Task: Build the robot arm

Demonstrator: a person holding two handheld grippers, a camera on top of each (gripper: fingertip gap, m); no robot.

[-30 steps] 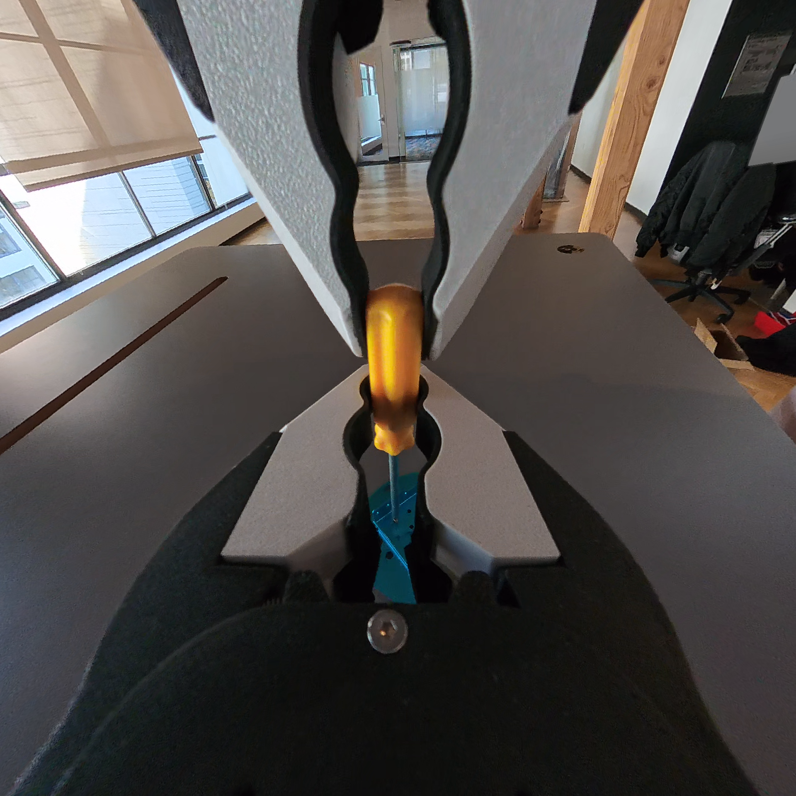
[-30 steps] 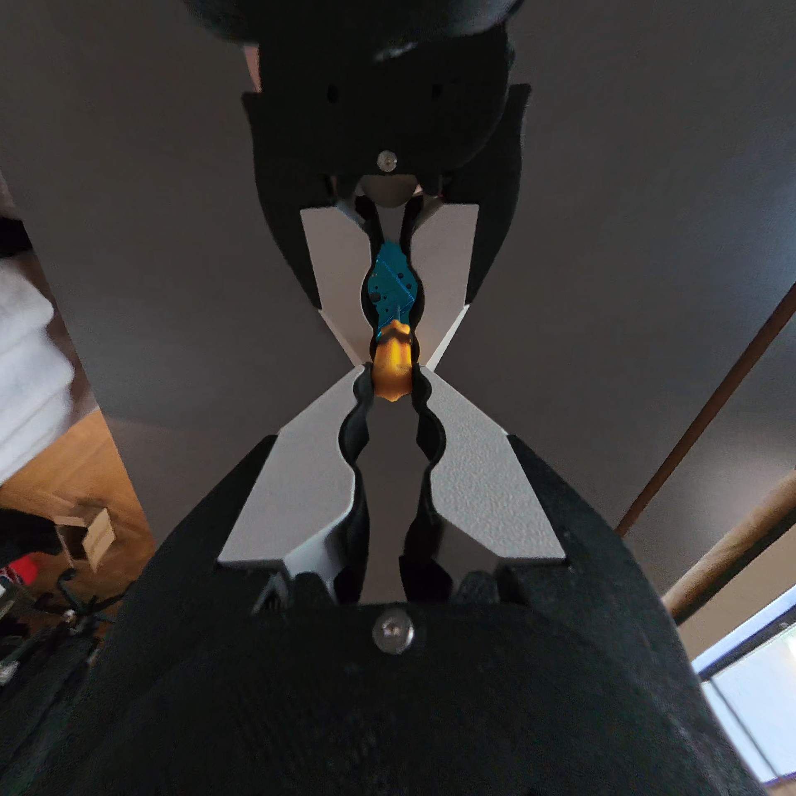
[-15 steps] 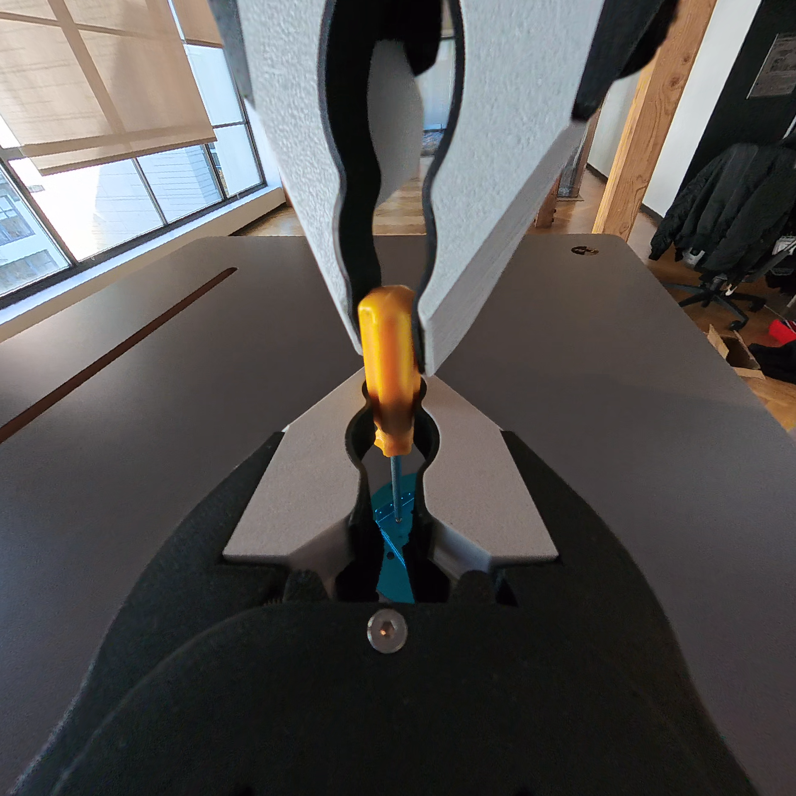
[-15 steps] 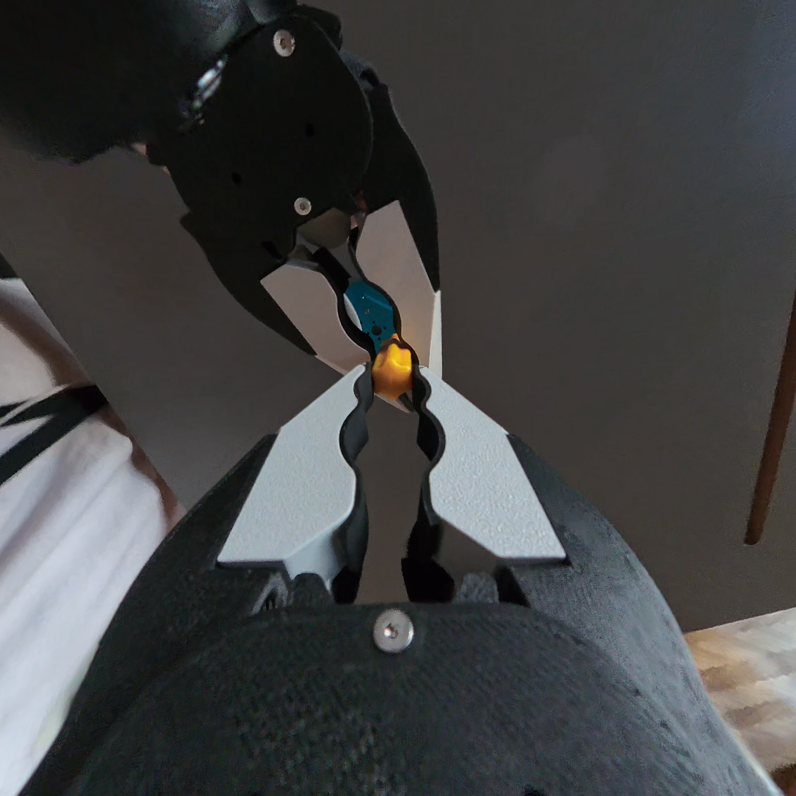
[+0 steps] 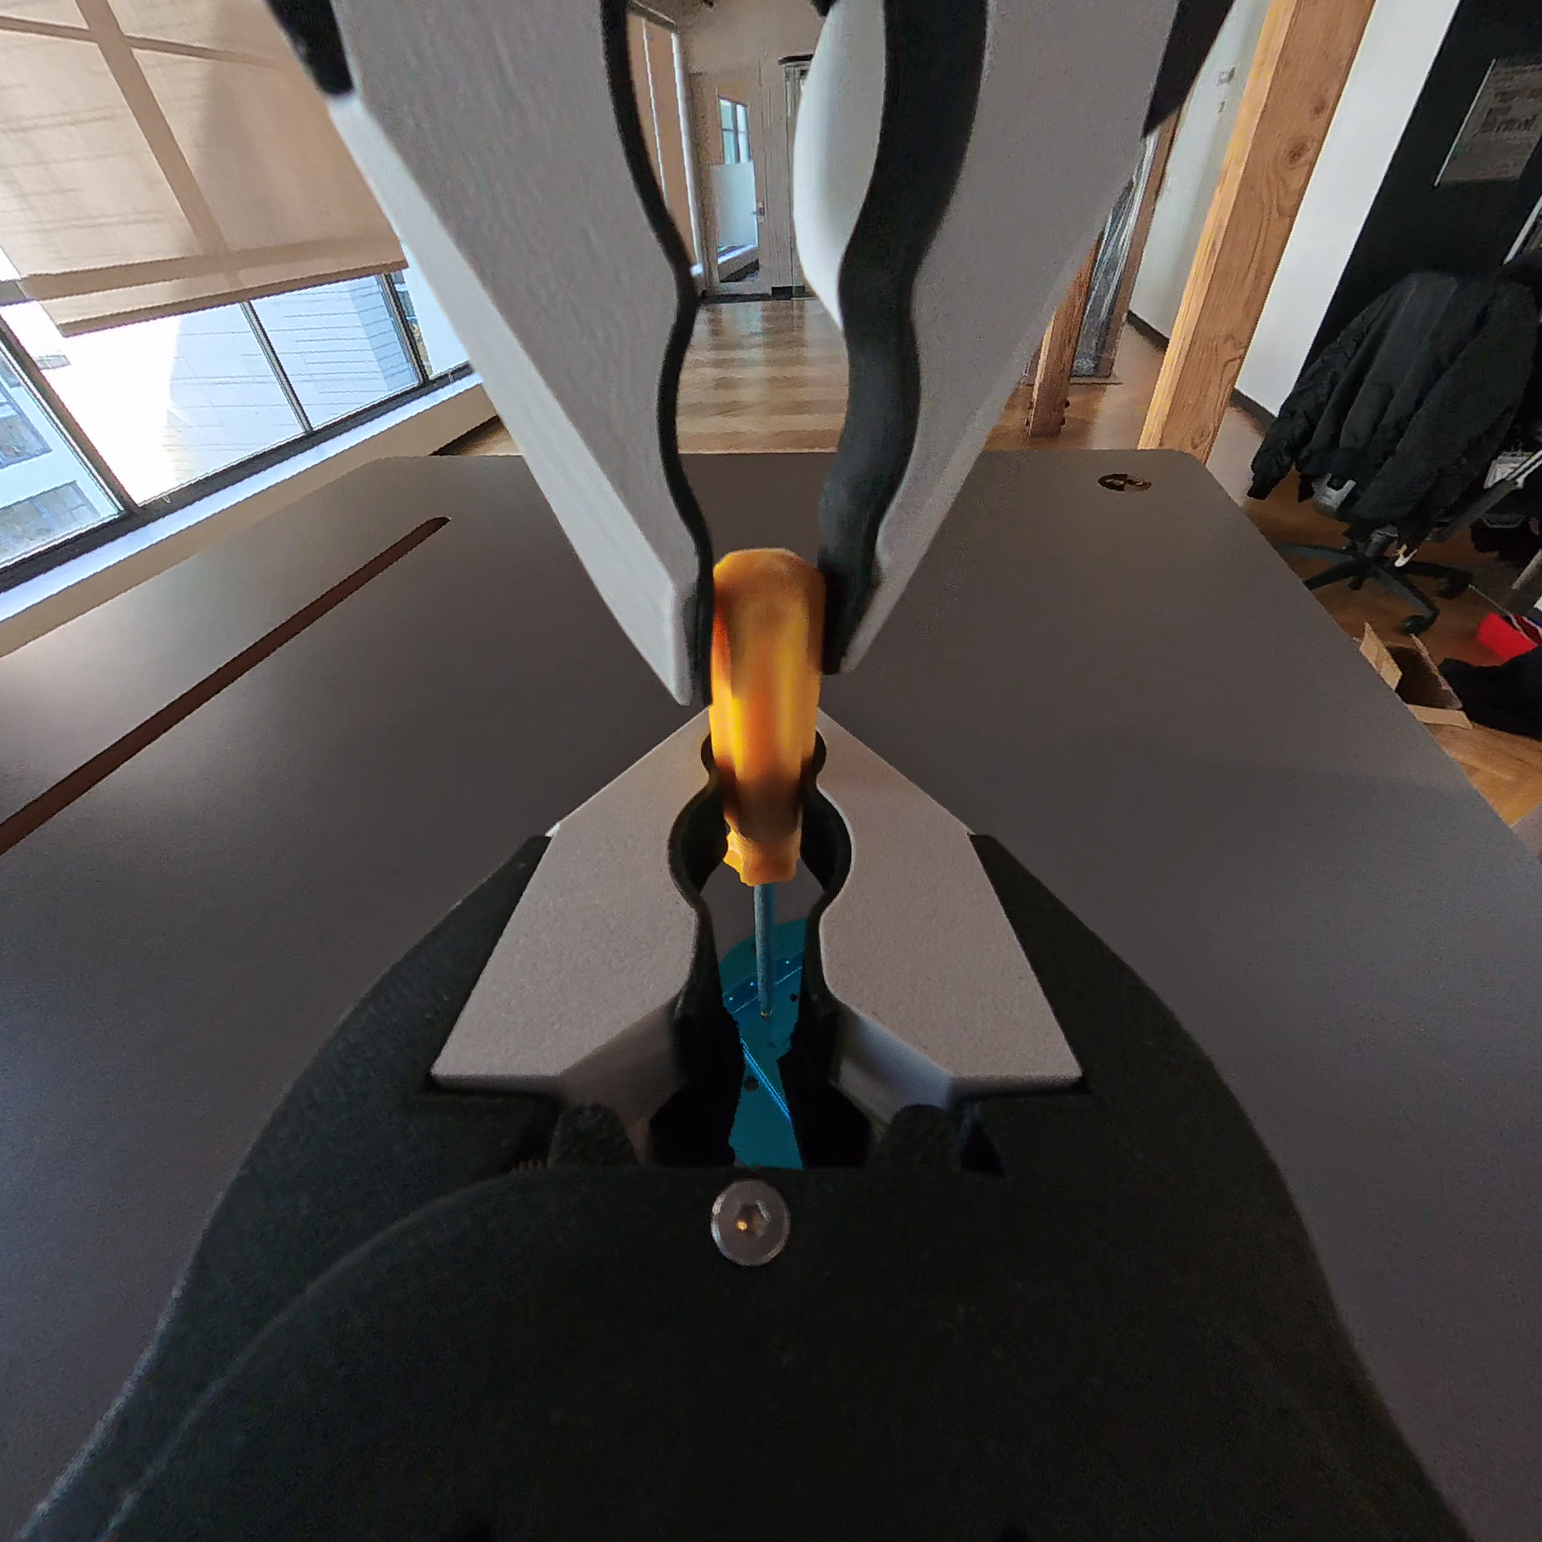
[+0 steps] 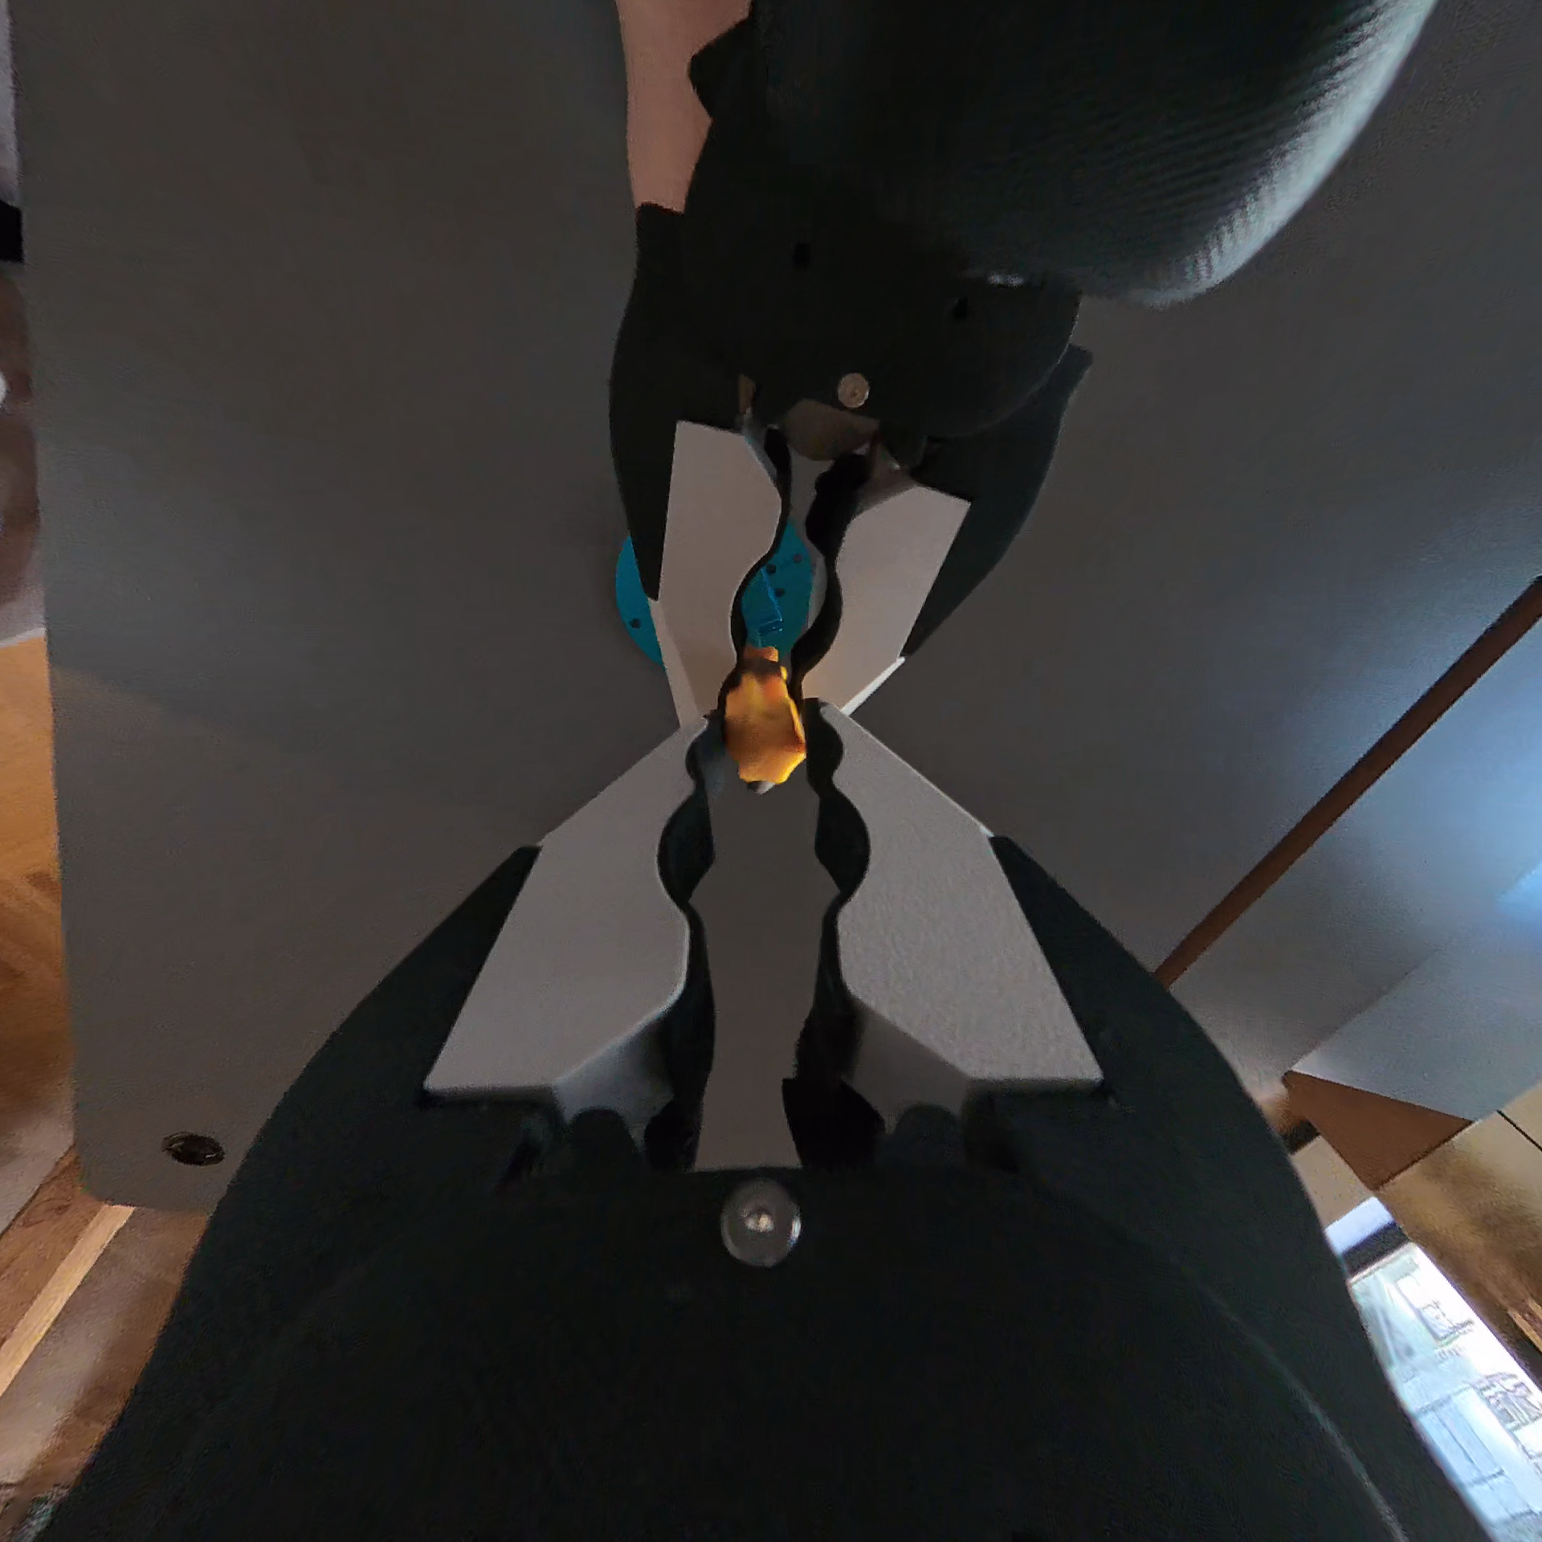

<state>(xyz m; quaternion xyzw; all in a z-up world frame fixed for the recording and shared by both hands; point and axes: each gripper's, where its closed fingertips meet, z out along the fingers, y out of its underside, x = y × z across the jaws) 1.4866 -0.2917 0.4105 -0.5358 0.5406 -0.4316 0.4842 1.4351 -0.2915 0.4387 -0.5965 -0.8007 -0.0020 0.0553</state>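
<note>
Right in the middle of the left wrist view, the left gripper (image 5: 763,743) reaches forward over a wide grey table (image 5: 334,751), and its two pale fingers sit close on a blue metal part (image 5: 768,1076) that is squeezed low down between them. The blue part has small holes in it. From the top of the frame the right gripper (image 5: 763,659) comes down, and its tips are pinched on the round top of a screwdriver (image 5: 763,718) with an orange handle. The screwdriver stands nearly straight up, and its thin metal tip touches the blue part near one of the holes. At the left of the frame there are big windows (image 5: 209,367) with a shade, a wooden post (image 5: 1243,217) stands at the upper right, and dark coats (image 5: 1410,392) hang on a chair at the far right. In the right wrist view, the right gripper (image 6: 759,734) looks down at the table (image 6: 334,417), and its tips hold the orange handle (image 6: 761,734) in the middle of the frame. Above it the left gripper (image 6: 780,659) points back toward the camera with the blue part (image 6: 780,584) between its fingers, and a bit of that part sticks out at the left side. A dark sleeve fills the upper right, and wooden floor (image 6: 33,834) shows at the left edge.
</note>
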